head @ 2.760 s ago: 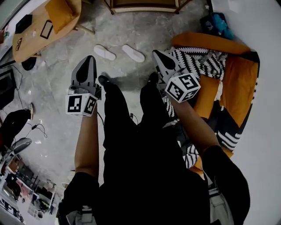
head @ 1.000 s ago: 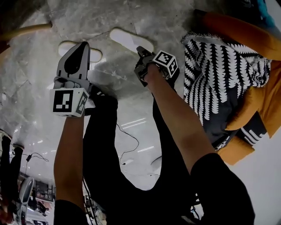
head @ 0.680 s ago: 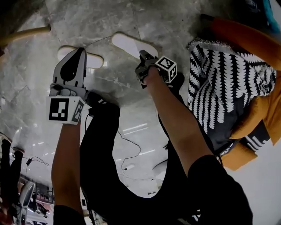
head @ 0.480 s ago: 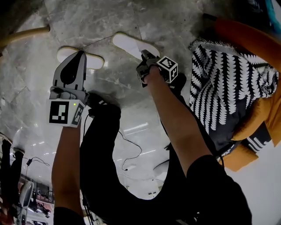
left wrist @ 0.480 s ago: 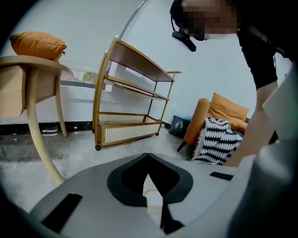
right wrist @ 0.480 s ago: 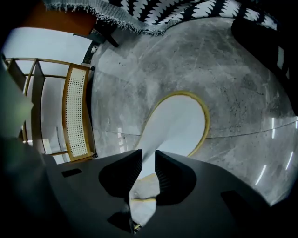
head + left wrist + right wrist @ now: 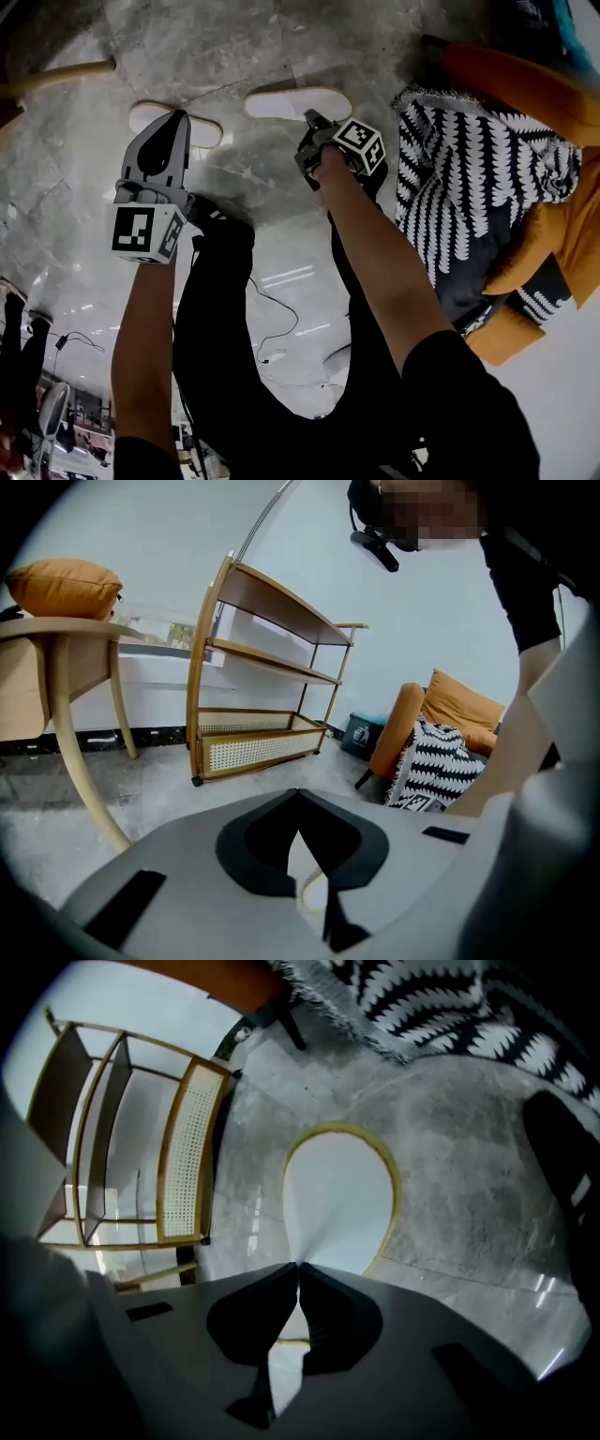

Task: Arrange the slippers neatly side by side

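Two white slippers lie on the grey stone floor. The left slipper [image 7: 143, 114] is partly hidden under my left gripper [image 7: 176, 116], which hovers over it, shut and holding nothing; a strip of that slipper [image 7: 314, 892] shows behind the closed jaws in the left gripper view. The right slipper [image 7: 292, 102] lies level across the head view, roughly in line with the left one. My right gripper [image 7: 310, 116] points steeply down at its near end. Its jaws have just closed and are pinched on the slipper's [image 7: 342, 1194] yellow-rimmed edge.
An orange armchair [image 7: 525, 89] with a black-and-white throw [image 7: 469, 159] stands close on the right. A wooden shelf unit [image 7: 262, 667] is against the wall ahead. A wooden table leg [image 7: 56, 77] sits far left. The person's black-clad legs [image 7: 225, 281] stand just behind the grippers.
The right slipper has swung from a diagonal to lying level, more in line with the left one. The right gripper has closed on its edge. The left gripper has barely moved.
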